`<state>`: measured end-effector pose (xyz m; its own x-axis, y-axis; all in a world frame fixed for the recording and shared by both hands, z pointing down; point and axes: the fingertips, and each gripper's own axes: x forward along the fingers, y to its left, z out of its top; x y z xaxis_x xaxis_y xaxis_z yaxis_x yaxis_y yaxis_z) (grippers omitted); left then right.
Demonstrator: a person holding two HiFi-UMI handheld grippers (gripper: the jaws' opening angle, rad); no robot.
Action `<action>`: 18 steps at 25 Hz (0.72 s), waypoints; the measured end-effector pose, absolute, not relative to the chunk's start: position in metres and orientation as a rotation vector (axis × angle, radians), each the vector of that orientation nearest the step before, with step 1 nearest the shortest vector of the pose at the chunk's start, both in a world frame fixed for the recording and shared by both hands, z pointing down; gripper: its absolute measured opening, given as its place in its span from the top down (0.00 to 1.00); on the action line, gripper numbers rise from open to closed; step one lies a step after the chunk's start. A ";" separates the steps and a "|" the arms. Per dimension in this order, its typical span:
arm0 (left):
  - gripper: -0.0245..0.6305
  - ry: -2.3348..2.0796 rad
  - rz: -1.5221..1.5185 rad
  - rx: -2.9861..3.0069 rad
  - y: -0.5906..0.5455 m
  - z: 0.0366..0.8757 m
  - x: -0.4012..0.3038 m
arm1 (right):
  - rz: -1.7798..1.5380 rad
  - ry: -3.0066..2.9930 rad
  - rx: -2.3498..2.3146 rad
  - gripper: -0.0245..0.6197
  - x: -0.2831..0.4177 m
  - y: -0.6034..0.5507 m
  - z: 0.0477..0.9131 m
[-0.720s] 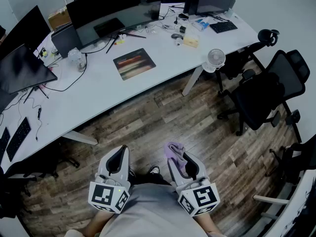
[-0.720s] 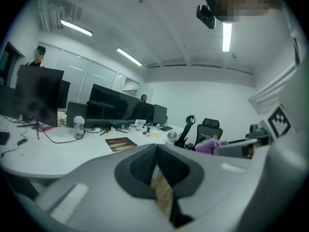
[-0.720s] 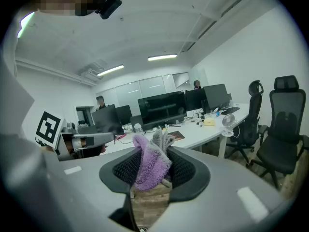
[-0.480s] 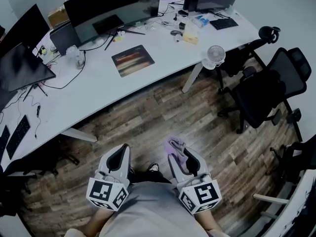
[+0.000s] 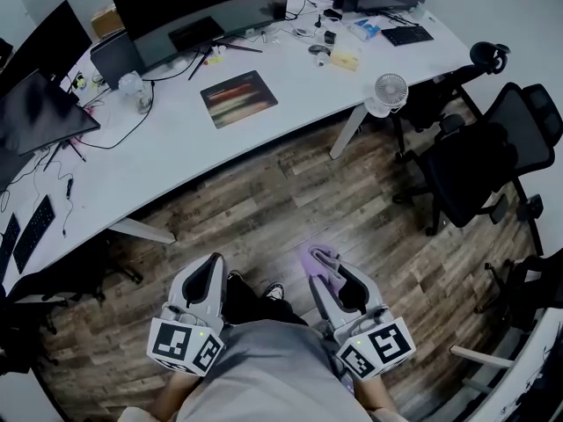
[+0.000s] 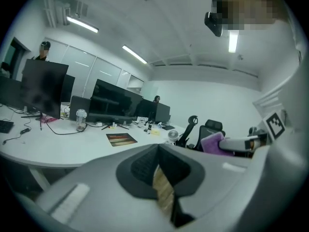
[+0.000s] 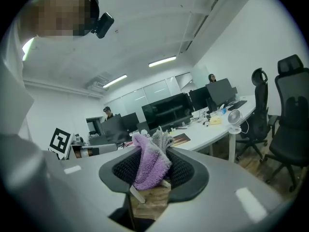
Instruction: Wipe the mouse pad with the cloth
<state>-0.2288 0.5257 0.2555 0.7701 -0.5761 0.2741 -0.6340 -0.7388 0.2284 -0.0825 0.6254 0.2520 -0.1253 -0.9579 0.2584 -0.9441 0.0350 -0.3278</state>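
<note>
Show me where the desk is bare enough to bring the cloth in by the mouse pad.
Bare desk lies between the mouse pad and the fan, and at the front edge left of the pad, short of the dark screen. Crowded: behind the pad under the monitor, and the clutter far right.

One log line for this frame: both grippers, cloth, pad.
phase: pre-wipe | right gripper: shut on cloth | left gripper: shut, empty | mouse pad: on desk, not yet reached
</note>
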 end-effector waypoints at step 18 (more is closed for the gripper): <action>0.96 -0.889 0.344 2.633 0.447 0.275 -0.157 | -0.721 2.218 -2.118 0.70 -0.031 0.540 0.264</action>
<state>-0.1568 0.4470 0.2751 0.7748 -0.5388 0.3305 -0.6211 -0.7463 0.2393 -0.0311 0.5399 0.2641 -0.0960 -0.9446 0.3140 -0.9485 -0.0089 -0.3165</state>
